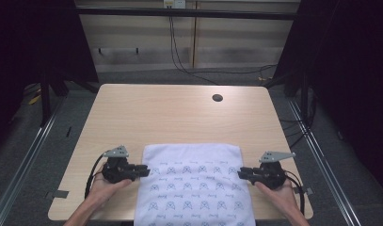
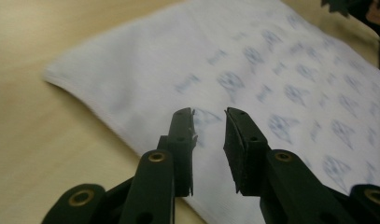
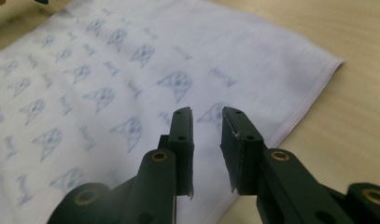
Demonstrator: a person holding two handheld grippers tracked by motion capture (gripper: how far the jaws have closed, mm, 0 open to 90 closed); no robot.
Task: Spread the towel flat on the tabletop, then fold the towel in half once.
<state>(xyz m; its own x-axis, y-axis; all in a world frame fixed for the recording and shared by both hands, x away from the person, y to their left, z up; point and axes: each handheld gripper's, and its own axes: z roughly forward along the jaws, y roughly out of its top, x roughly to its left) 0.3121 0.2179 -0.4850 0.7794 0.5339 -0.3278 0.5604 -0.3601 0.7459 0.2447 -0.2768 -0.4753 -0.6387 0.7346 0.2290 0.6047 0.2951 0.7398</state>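
1. Your left gripper (image 1: 146, 170) is slightly open and holds nothing, poised at the patterned white cloth's (image 1: 195, 188) left edge.
2. Your right gripper (image 1: 242, 173) is likewise, at its right edge.
3. The cloth lies flat on the surface's (image 1: 170, 113) near half.

Bare table (image 1: 179, 110) beyond towel (image 1: 194, 188), flat towel btwn both tongs, nothing raised in path

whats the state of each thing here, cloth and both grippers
cloth: spread flat on the table, near edge hanging over the table's front edge
left gripper: open, fingers over the cloth's left edge, holding nothing
right gripper: open, fingers over the cloth's right edge, holding nothing
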